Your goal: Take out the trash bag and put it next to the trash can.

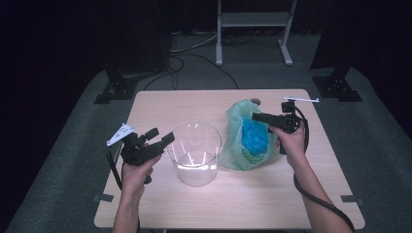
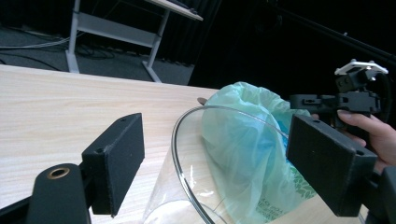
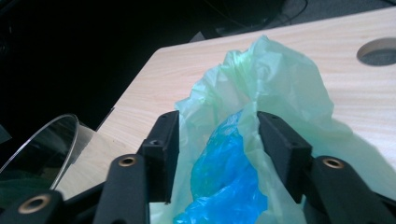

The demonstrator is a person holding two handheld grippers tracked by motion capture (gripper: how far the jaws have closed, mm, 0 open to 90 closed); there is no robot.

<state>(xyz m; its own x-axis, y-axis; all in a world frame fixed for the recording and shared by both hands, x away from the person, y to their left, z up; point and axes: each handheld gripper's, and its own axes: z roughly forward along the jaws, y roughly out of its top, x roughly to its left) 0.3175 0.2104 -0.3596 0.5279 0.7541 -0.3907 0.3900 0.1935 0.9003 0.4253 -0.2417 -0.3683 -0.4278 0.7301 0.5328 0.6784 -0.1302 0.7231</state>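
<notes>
Jaws on your right gripper (image 1: 256,116) stand spread, one on each side of the crumpled top of the green bag (image 1: 236,141), and nothing in the right gripper view shows the pads pressing the plastic; the film simply rises between them. A blue bag (image 3: 224,177) sits bunched inside the green one, just below those jaws. The green bag lies slumped on the right half of the desk (image 1: 160,104), its mouth toward the far side, right beside the clear bin (image 1: 195,151) that stands upright in the middle.

Your left gripper (image 1: 160,137) hovers at the bin's left, jaws parted with nothing between the pads, pointed at the glassy rim but not touching it. In the left gripper view the rim curves between the two pads and the green plastic shows through the wall.

Judging by this, the work looks like lining the bin with the bag, and it is at an early stage: the bin is bare inside, the bag is not opened out, and no edge is held. You have the grasp, the lift, the lowering in and the folding over the rim left to do.
</notes>
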